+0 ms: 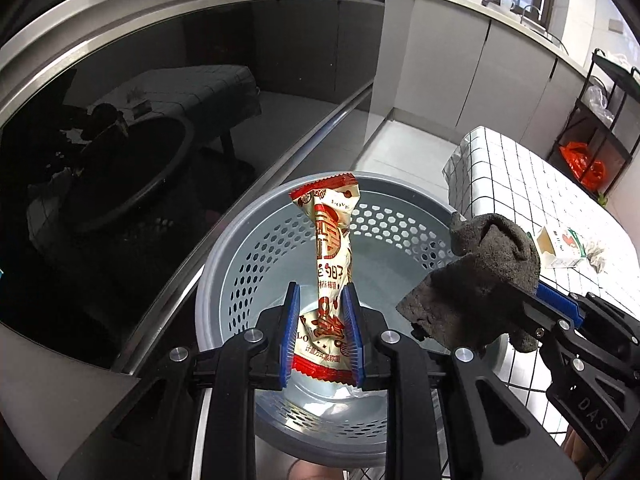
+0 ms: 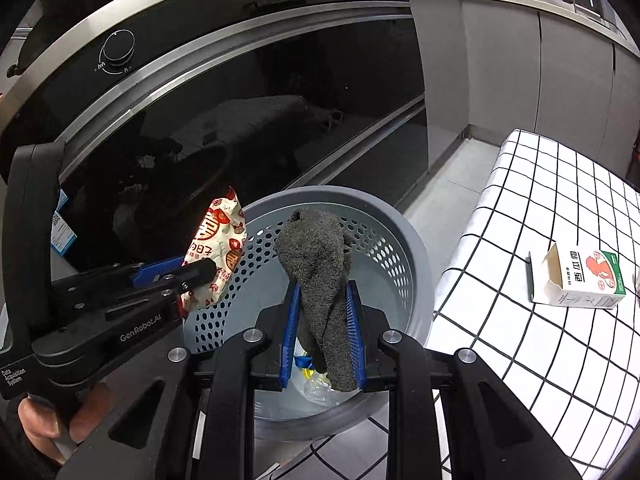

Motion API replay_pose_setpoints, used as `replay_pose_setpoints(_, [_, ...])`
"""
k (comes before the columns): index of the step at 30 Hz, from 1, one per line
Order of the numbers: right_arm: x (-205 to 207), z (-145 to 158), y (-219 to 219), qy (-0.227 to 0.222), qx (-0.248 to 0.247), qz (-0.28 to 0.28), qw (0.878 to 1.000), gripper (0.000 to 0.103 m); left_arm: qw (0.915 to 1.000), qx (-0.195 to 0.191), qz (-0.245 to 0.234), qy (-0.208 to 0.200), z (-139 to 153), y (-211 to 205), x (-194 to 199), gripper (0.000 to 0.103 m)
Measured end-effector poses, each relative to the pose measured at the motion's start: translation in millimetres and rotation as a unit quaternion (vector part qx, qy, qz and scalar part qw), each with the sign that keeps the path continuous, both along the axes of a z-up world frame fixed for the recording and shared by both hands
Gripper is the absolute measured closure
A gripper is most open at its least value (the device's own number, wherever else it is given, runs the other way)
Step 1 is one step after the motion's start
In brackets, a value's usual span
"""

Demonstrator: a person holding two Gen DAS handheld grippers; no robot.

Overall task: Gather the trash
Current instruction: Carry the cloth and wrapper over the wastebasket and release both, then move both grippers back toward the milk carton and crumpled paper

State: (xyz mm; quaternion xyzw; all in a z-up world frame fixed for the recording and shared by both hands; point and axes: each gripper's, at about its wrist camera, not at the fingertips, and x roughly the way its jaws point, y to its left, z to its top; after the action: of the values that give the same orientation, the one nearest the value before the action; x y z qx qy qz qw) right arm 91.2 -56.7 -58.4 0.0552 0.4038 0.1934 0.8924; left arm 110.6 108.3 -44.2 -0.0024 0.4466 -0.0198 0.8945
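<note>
1. The left gripper (image 1: 321, 334) has its jaws clamped on a red-and-cream snack wrapper (image 1: 330, 264). The wrapper's long axis runs forward along the fingers, its crimped far end standing up past the tips.

2. The right gripper (image 2: 322, 330) has its jaws clamped on a dark grey cloth (image 2: 320, 264). The cloth is bunched, and it too lies lengthwise between the blue pads, with its free end hanging out past the tips.

3. Both held pieces are over the open mouth of the grey perforated bin (image 1: 240, 256), which stands on the floor between the dark oven front (image 2: 240, 120) and the desk (image 2: 540, 208) with its checked cover. Seen from the right wrist, some clear and yellow litter already lies at the bin's bottom.

4. The relation that matters: the bin lies directly below and ahead of both pairs of jaws, which point down into it. The wrapper sits toward the oven side of the rim, the cloth nearer the middle. Neither hand looks closer than the other; my judgement is that either could let go first and the piece would fall inside.

5. An opened small carton (image 2: 584, 280) is on the desk, well apart from both grippers, not yet collected.
</note>
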Motion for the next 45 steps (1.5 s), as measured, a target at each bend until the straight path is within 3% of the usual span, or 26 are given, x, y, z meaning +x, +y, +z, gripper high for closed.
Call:
replay_pose_setpoints(2, [-4.1,1.8,0.4,-0.004,0.001,-0.001,1.000,0.080,1.0000,0.001,0.000,-0.002,0.3,0.6,0.4,0.077])
replay_pose_setpoints(6, [-7.4,5.0,-2.0,-0.012,0.005,-0.005,1.000,0.074,0.9999,-0.004,0.003,-0.009,3.6,2.7,-2.5,0.039])
replay_pose_setpoints(8, [-8.1,5.6,-3.2,-0.013,0.007,-0.007,1.000,0.070,0.9998,-0.006,0.008,-0.017,6.4,5.3,-3.3,0.038])
replay_pose_setpoints(18, [-12.0,2.0,-3.2,-0.009,0.003,-0.008,1.000,0.069,0.9997,-0.009,0.015,-0.016,5.5,8.5,-1.7,0.038])
replay_pose_setpoints(26, [-16.6,0.3,-6.7,-0.010,0.006,-0.016,1.000,0.066,0.9994,0.006,0.017,-0.031,8.7,5.2,-5.7,0.030])
replay_pose_setpoints(33, [-26.9,3.5,-18.0,-0.019,-0.007,-0.039,0.999,0.052,0.9965,0.024,0.018,-0.078,22.1,-2.5,-16.7,0.010])
replay_pose_setpoints(42, [-54.4,8.1,-56.9,-0.031,-0.032,-0.085,0.995,0.035,0.9956,0.008,-0.004,-0.093,28.1,-18.4,-26.5,0.006])
replay_pose_setpoints(45, [-68.5,7.5,-78.9,-0.035,-0.043,-0.104,0.993,0.035,0.9943,0.011,-0.014,-0.105,30.7,-26.1,-32.7,0.006])
